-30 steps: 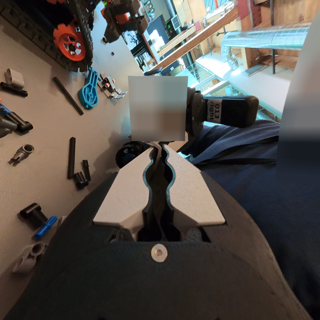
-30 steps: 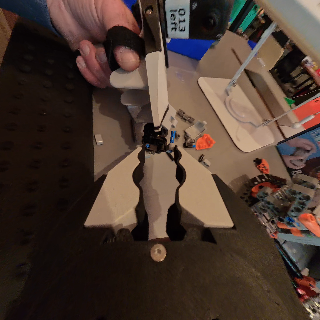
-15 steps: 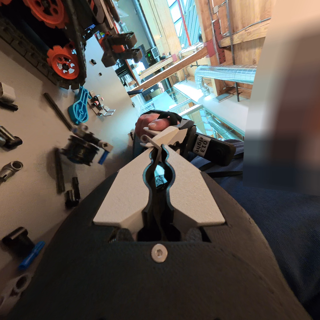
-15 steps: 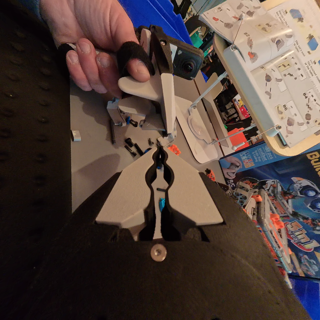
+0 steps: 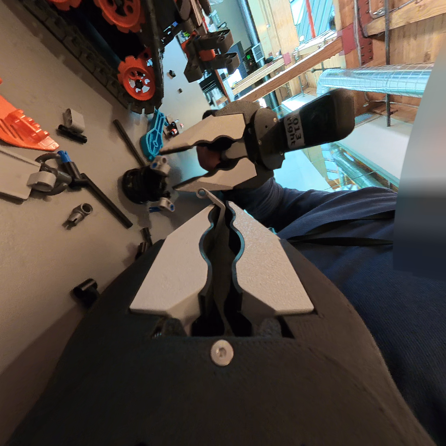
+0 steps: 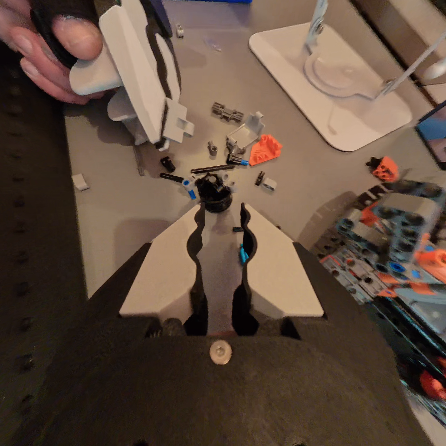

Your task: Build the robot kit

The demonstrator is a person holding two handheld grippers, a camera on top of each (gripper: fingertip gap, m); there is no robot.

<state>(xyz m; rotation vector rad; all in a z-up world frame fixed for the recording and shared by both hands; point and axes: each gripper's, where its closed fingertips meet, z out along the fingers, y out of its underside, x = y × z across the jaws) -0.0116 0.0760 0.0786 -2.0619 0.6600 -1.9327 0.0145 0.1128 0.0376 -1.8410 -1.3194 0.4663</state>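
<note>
My left gripper [image 5: 220,205] is shut on a thin grey flat piece [image 5: 210,196] whose holed tip sticks out past the fingertips. In the right wrist view the left gripper [image 6: 164,142] is held by a hand [image 6: 60,48] at the upper left, with the grey piece [image 6: 177,123] in it above the table. My right gripper [image 6: 220,206] is open and empty. A black wheel assembly [image 6: 214,193] with blue and grey pins lies on the table just past its fingertips. In the left wrist view the right gripper [image 5: 167,169] is open beside that assembly [image 5: 142,185].
A tracked model with orange wheels [image 5: 136,79] stands at the table's far side and shows at the right [image 6: 386,253]. There are also an orange wedge [image 6: 265,149], loose black axles [image 5: 108,200], small grey connectors, a teal piece [image 5: 154,137] and a white stand base [image 6: 325,84]. A person's dark blue clothing [image 5: 362,265] is close by. My hands' fingertips stand some 6 cm from each other.
The right gripper has opened and dropped from its raised pose back toward the black wheel assembly. The left gripper keeps the grey piece and has shifted slightly.
</note>
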